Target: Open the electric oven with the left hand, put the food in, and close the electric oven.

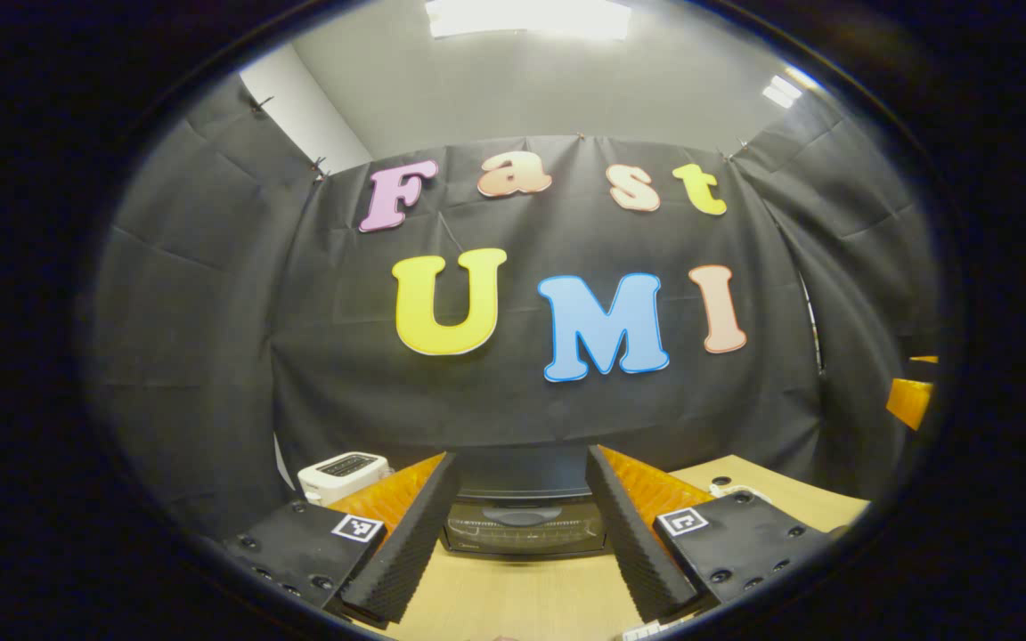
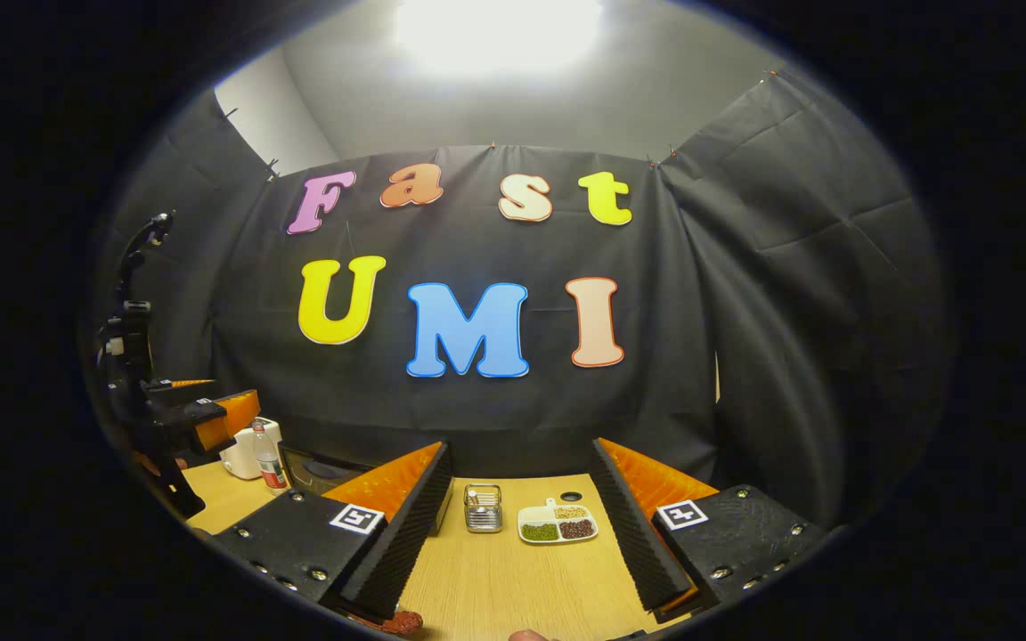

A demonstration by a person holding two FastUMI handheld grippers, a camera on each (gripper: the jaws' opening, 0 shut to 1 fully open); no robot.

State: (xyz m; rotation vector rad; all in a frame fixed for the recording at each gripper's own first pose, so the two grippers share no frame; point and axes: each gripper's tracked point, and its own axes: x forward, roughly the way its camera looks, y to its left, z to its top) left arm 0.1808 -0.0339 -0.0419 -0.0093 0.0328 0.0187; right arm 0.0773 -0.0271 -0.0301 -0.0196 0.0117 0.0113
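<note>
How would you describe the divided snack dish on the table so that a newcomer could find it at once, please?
On the wooden table, before the black cloth wall, the white divided dish lies right of a small wire basket. It alone holds green, brown and pale fillings in separate compartments.

No words or numbers can be read. Each finger block of the left tongs [image 1: 522,547] and the right tongs [image 2: 520,543] carries a square black-and-white marker [image 1: 358,527], a pattern with no letters. The oven [image 1: 524,525] ahead of the left tongs bears markings too small to read.
</note>
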